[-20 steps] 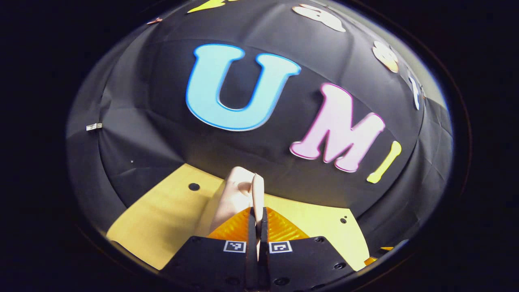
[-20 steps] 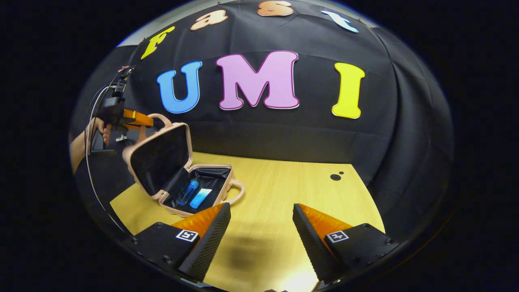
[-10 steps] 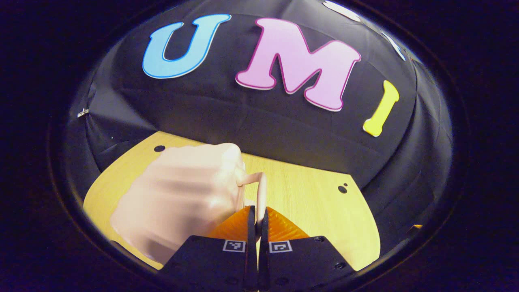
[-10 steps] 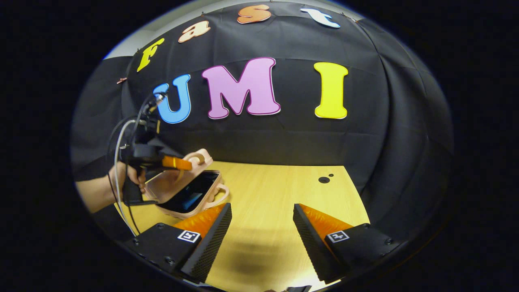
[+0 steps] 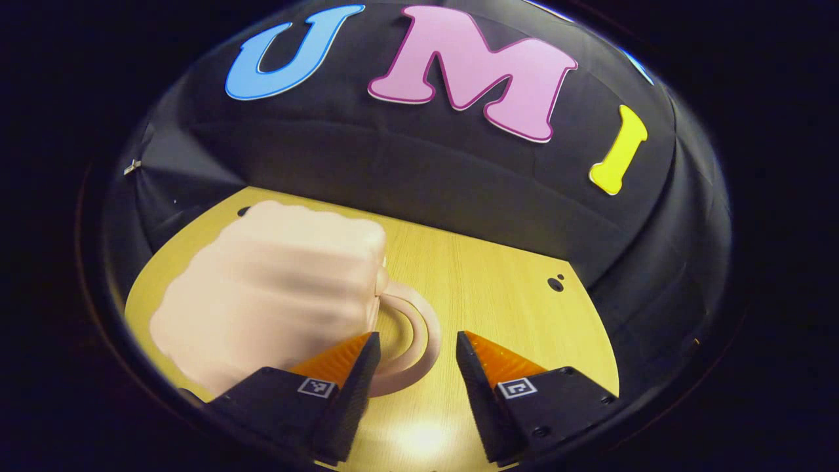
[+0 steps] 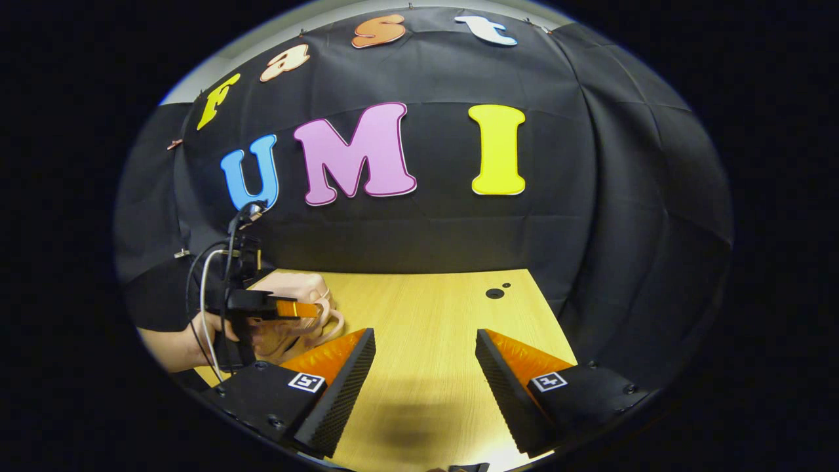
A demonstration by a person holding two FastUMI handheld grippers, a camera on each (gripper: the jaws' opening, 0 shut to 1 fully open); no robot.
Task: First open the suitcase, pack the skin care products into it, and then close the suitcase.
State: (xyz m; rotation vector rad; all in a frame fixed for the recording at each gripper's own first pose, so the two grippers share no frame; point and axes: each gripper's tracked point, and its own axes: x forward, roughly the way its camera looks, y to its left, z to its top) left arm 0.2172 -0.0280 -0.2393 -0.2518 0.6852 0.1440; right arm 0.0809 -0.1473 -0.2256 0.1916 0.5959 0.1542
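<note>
Your left claw [image 5: 413, 354] is hanging wide over the pink suitcase's handle [image 5: 409, 337], gripping nothing. The closed suitcase [image 5: 269, 295] is lying blurred on the worktop [image 5: 498, 295]. Your right claw [image 6: 426, 367] is gaping wide, empty, well apart. No legible label is showing.

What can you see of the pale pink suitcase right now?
The pale pink suitcase, smooth hard plastic by its look, lies flat and closed on the wooden table. Its two curved handles lie stacked at the near edge, between the open fingers of the left gripper. It looks blurred. No finger presses it.
</note>
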